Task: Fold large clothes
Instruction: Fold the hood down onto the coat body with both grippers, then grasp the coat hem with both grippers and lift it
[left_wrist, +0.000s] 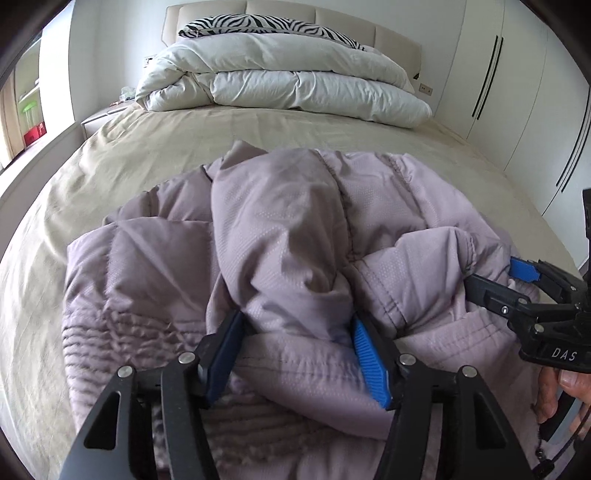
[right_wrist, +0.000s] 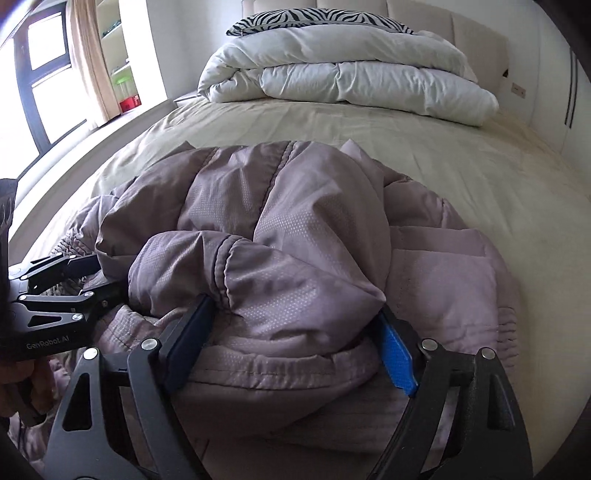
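Note:
A lilac padded jacket (left_wrist: 280, 229) lies bunched on the bed, partly folded over itself; it also shows in the right wrist view (right_wrist: 295, 229). My left gripper (left_wrist: 295, 325) is open, its blue-padded fingers wide apart on either side of a raised fold of the jacket near its hem. My right gripper (right_wrist: 295, 314) is open too, with a puffy fold and a sleeve cuff (right_wrist: 221, 269) bulging between its fingers. The right gripper shows at the right edge of the left wrist view (left_wrist: 491, 277), pushed into the jacket. The left gripper shows at the left of the right wrist view (right_wrist: 96, 280).
The bed has a beige sheet (left_wrist: 184, 147). A folded white duvet (left_wrist: 280, 77) and a zebra pillow (left_wrist: 266, 27) sit at the headboard. White wardrobes (left_wrist: 517, 92) stand on the right, a window and ledge (right_wrist: 44, 74) on the left.

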